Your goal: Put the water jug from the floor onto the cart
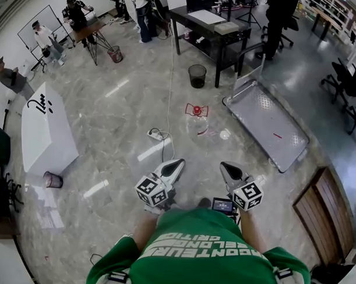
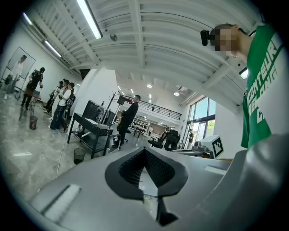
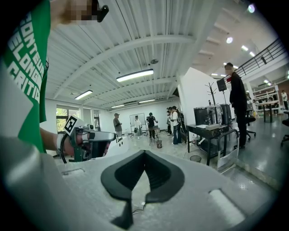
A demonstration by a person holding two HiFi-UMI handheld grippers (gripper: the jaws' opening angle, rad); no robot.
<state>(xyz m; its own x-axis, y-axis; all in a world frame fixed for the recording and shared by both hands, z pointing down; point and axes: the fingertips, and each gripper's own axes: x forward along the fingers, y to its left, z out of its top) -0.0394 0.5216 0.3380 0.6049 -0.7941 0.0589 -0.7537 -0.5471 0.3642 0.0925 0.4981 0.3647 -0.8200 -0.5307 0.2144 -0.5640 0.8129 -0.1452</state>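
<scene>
The grey polished floor (image 1: 113,111) fills the head view. At two o'clock from the person lies the flat silver metal platform cart (image 1: 271,129); its low deck likely means only a short lift. The clear plastic water jug with a red cap and handle (image 1: 197,118) stands on the floor at twelve o'clock, just left of the cart and apart from it, handle upward where jaws could catch it. The left gripper (image 1: 180,163) and right gripper (image 1: 223,165) are held near waist height, each with jaws pressed together on nothing, probably because the jug is out of reach
</scene>
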